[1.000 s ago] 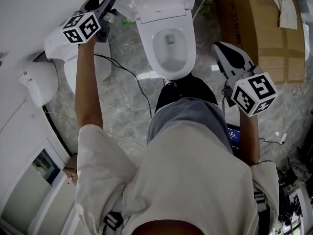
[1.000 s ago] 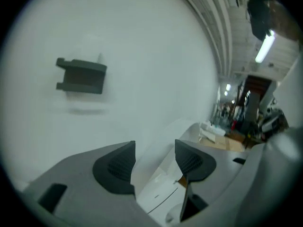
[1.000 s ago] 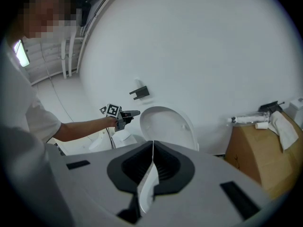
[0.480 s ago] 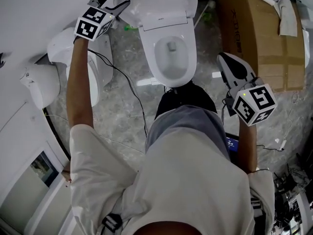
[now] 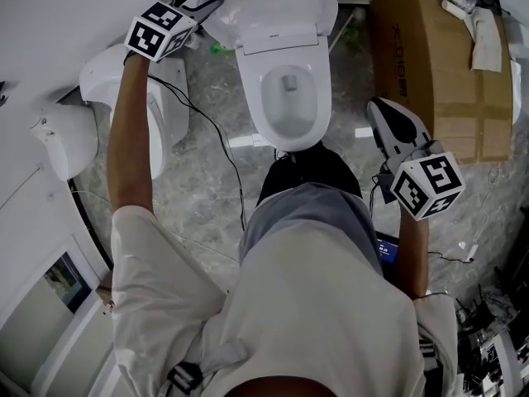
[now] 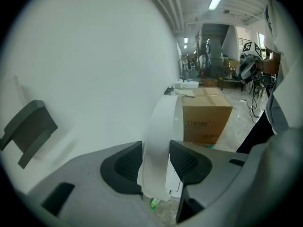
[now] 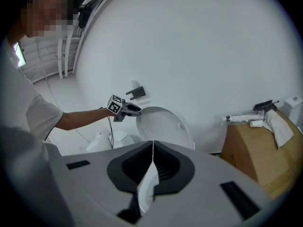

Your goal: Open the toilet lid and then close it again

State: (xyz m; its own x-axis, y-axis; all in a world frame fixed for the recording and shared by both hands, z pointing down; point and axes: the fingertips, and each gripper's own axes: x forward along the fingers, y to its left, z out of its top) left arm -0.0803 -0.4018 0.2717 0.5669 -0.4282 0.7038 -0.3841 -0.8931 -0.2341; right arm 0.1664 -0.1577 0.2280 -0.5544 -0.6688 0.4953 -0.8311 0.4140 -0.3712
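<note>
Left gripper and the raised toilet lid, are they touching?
Touching. In the left gripper view the left gripper, whose jaws have just been closing, presses both pads on the edge of the toilet lid.

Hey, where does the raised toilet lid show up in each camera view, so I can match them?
Head view: toilet lid at top centre, raised against the wall.
Left gripper view: toilet lid edge-on, lower centre.
Right gripper view: toilet lid upright, just left of centre.
Shared landmark: cardboard box, right of the lid in all three.
</note>
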